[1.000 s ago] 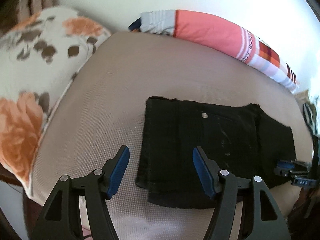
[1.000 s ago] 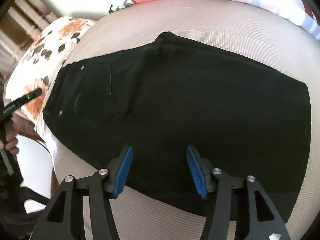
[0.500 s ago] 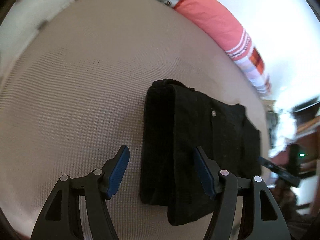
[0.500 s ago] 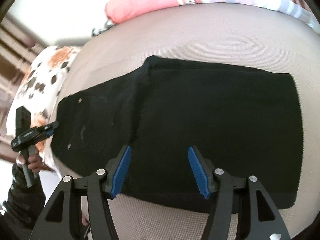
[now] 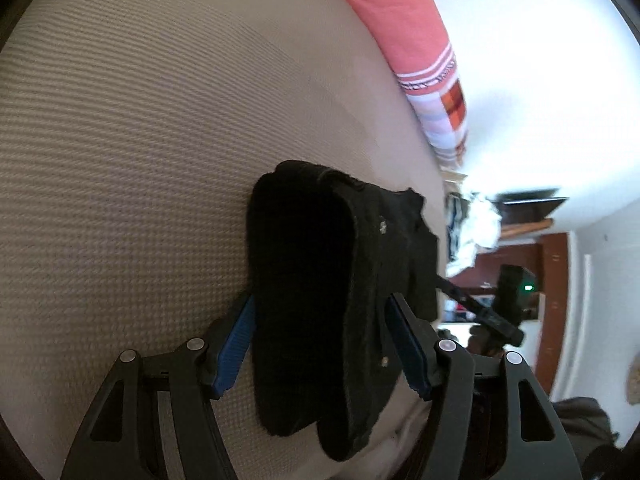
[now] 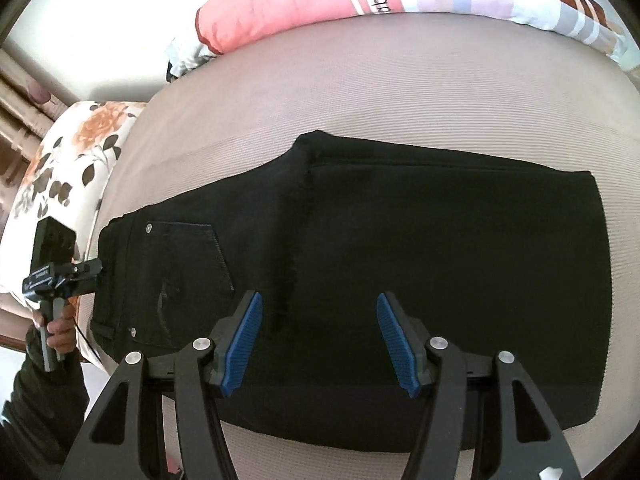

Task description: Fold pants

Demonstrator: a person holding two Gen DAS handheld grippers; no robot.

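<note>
left gripper (image 5: 322, 346) moved in, jaws wide, straddling waist end of pants (image 6: 400, 272); right gripper (image 6: 320, 340) wide above legs. next fold likely starts.

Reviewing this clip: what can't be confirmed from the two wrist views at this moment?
- Left gripper: jaws open around the waist end of the pants; whether the pads touch the cloth is hidden by the dark fabric.
- Layer count of the fold: black on black, unreadable in both views.
- Right gripper: height above the pants unclear.

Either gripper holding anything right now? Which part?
Nothing held. Left gripper is open, straddling the waistband end of the folded black pants; right gripper open above them.
</note>
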